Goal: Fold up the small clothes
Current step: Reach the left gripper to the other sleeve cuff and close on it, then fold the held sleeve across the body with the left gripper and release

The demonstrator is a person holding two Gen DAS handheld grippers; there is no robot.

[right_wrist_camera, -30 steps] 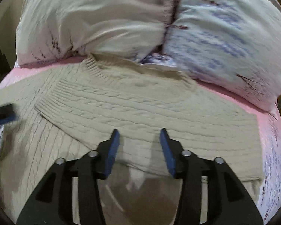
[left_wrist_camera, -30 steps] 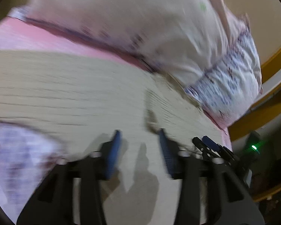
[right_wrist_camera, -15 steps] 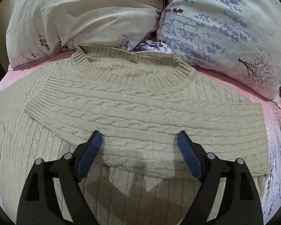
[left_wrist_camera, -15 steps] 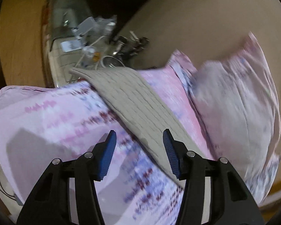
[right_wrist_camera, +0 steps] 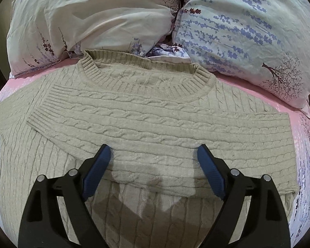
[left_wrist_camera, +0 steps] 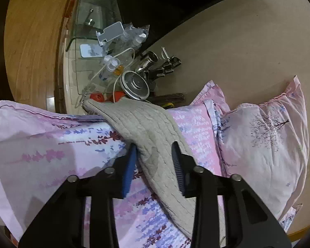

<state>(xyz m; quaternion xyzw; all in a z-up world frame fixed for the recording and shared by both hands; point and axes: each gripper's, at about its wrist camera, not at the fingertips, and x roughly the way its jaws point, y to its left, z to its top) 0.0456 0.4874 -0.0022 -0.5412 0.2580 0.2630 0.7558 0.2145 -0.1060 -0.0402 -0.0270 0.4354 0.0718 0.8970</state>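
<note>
A beige cable-knit sweater (right_wrist_camera: 155, 111) lies flat on the bed, collar toward the pillows, with one sleeve folded across the chest. My right gripper (right_wrist_camera: 153, 157) is open wide just above the folded sleeve, empty. In the left wrist view the other sleeve (left_wrist_camera: 146, 128) stretches out over the bed edge toward a side table. My left gripper (left_wrist_camera: 154, 150) is open with its blue fingers on either side of that sleeve, not closed on it.
Two floral pillows (right_wrist_camera: 93, 20) (right_wrist_camera: 248, 24) lie behind the collar. The pink floral sheet (left_wrist_camera: 51, 144) covers the bed. A glass side table (left_wrist_camera: 88, 62) with a speaker, bottles and cables stands past the sleeve end. A pink pillow (left_wrist_camera: 268, 134) is at the right.
My left gripper swung away from the sweater body to the outstretched sleeve and now straddles it. My right gripper opened wide and stays over the folded sleeve.
</note>
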